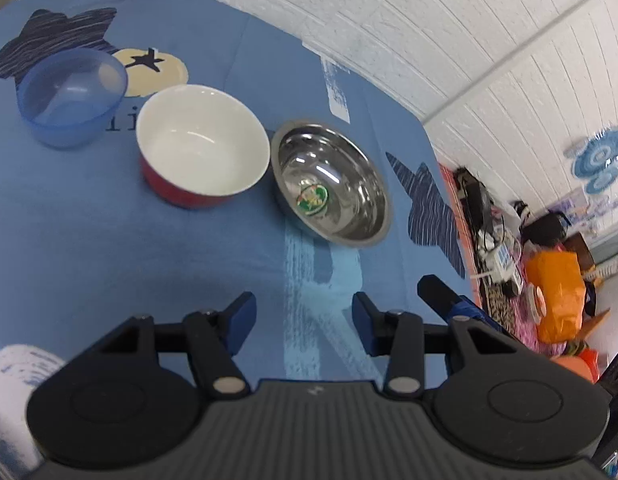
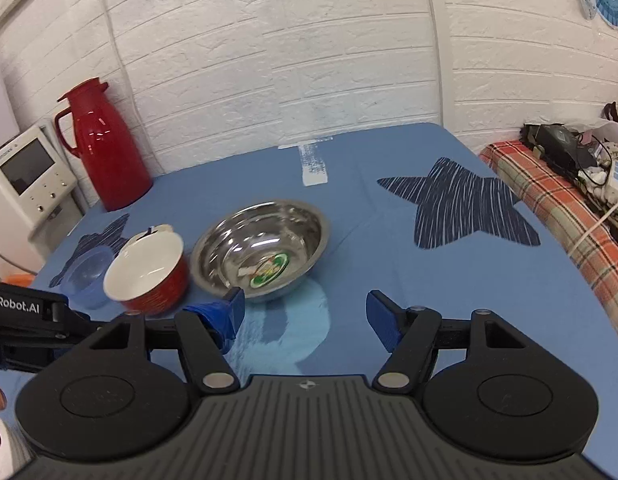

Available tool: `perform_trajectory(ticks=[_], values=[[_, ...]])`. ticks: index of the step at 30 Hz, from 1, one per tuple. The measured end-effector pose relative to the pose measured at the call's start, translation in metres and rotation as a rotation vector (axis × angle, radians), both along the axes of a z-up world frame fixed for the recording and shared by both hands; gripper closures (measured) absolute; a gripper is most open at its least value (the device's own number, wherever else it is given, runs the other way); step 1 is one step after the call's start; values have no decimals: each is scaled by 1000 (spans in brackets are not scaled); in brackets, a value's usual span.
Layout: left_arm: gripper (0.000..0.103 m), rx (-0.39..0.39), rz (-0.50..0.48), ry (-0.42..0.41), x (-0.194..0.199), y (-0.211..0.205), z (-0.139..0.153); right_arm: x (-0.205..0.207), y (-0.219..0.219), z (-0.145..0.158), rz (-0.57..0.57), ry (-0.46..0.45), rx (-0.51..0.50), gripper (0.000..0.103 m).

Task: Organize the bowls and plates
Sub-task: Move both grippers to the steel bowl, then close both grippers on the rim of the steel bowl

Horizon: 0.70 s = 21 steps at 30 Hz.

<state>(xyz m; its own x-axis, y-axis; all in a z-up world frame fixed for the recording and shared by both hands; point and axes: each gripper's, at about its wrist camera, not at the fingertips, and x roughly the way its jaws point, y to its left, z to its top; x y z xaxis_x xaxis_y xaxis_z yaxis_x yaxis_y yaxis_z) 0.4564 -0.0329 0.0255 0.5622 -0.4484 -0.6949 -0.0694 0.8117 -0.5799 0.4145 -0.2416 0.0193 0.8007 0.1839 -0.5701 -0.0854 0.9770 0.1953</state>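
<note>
Three bowls stand in a row on the blue tablecloth (image 2: 389,280): a steel bowl (image 1: 331,184), a red bowl with white interior (image 1: 203,146) just beside it, and a translucent blue bowl (image 1: 71,96) near the far end, none nested or stacked. Organizing therefore appears not yet begun; all three remain to be gathered, and no plates are visible. The left gripper (image 1: 305,318) and right gripper (image 2: 305,314) both hover spread apart and empty near the steel bowl, with a red thermos (image 2: 107,144) by the wall.
</note>
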Motion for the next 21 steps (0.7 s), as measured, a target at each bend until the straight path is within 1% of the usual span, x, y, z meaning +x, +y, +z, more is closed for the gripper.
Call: perform_trajectory(ticks=[4, 6, 8, 10, 13, 15, 17, 19, 21], values=[[60, -47, 98, 16, 22, -9, -10, 49, -4, -1, 10, 23, -21, 50], [60, -49, 148, 27, 29, -13, -15, 69, 2, -6, 41, 41, -51, 50], [60, -31, 182, 33, 36, -19, -19, 89, 11, -15, 76, 69, -100, 49], [60, -47, 213, 44, 40, -23, -26, 103, 19, -24, 105, 99, -132, 49], [60, -53, 253, 51, 45, -29, -33, 114, 24, -33, 128, 117, -153, 49], [62, -32, 264, 55, 48, -34, -37, 119, 28, -35, 150, 128, -178, 49], [58, -25, 285, 45, 49, -34, -39, 121, 29, -35, 149, 111, -205, 49], [56, -9, 281, 39, 52, -35, -39, 124, 28, -35, 159, 100, -215, 49], [56, -12, 292, 45, 56, -36, -40, 130, 29, -37, 165, 107, -241, 49]])
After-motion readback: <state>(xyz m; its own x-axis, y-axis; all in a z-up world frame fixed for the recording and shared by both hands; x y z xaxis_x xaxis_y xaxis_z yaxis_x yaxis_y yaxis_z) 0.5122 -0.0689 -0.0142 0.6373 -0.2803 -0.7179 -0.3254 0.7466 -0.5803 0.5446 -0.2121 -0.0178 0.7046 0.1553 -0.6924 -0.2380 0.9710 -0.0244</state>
